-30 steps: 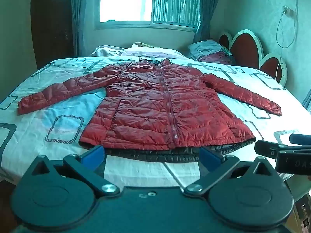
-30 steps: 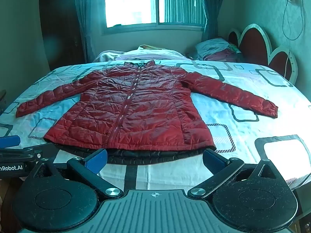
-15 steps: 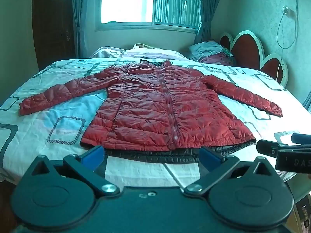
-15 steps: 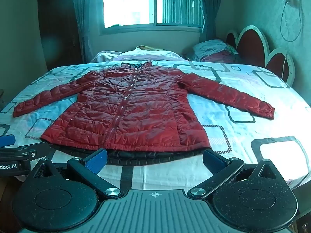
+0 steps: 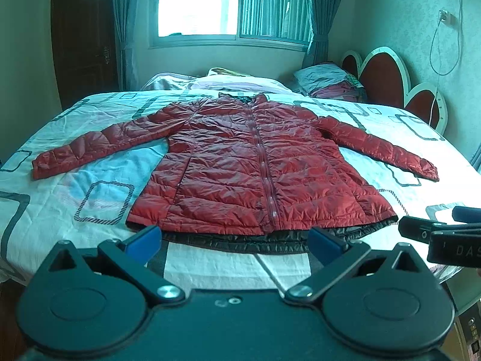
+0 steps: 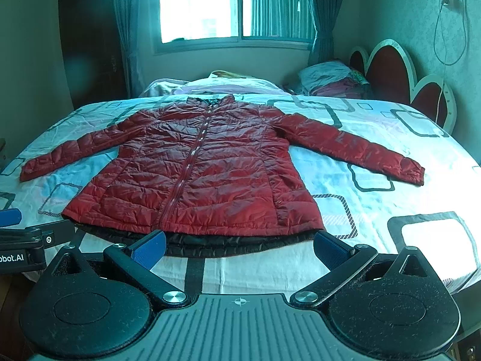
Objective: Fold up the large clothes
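A red quilted jacket [image 5: 249, 168] [image 6: 195, 174] lies flat on the bed, zipped, front up, both sleeves spread wide, black lining showing at the hem. My left gripper [image 5: 236, 242] hovers open just short of the hem, holding nothing. My right gripper [image 6: 240, 248] is open too, near the hem at the bed's front edge, empty. Each gripper shows at the edge of the other's view: the right gripper [image 5: 442, 231] and the left gripper [image 6: 21, 237].
The bed [image 5: 75, 180] has a white sheet with grey square patterns. Folded bedding and pillows [image 5: 327, 81] lie at the far end by a red headboard [image 5: 387, 81]. A window [image 5: 231, 3] with curtains is behind. A dark wardrobe [image 5: 84, 45] stands at left.
Both grippers have drifted slightly; the jacket sits a little lower and nearer in the views. Nothing was grasped and the jacket has not moved on the bed.
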Available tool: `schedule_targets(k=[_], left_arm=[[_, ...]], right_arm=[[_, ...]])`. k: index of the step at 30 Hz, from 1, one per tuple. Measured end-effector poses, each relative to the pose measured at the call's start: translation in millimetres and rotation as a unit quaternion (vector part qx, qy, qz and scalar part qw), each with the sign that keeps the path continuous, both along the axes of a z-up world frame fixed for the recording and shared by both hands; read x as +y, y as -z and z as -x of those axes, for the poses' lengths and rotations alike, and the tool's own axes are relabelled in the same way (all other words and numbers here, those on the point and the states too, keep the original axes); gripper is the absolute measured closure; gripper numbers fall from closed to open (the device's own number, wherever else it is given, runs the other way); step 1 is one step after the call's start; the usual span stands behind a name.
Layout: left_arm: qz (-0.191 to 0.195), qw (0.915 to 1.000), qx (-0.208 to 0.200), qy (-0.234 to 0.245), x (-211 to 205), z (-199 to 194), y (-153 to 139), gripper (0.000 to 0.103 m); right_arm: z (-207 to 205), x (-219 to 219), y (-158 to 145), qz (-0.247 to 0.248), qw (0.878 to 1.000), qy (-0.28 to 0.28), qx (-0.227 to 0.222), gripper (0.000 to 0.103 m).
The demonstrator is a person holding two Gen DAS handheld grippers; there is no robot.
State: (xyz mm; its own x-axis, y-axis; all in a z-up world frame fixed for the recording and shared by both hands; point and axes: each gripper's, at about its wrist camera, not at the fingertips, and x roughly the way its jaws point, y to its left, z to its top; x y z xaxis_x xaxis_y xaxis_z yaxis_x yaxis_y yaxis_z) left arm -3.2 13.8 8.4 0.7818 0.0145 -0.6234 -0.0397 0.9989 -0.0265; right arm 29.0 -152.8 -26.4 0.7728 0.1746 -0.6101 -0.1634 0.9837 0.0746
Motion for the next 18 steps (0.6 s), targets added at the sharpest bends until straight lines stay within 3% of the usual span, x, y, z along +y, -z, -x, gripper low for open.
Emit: schedule_targets(k=[18], left_arm=[[-0.002,1.0,0.001,-0.005,3.6,-1.6,-4.0,0.0]], right_arm=[[-0.3,3.9,-1.0,0.001,1.0,-0.001,-0.002,0.0]])
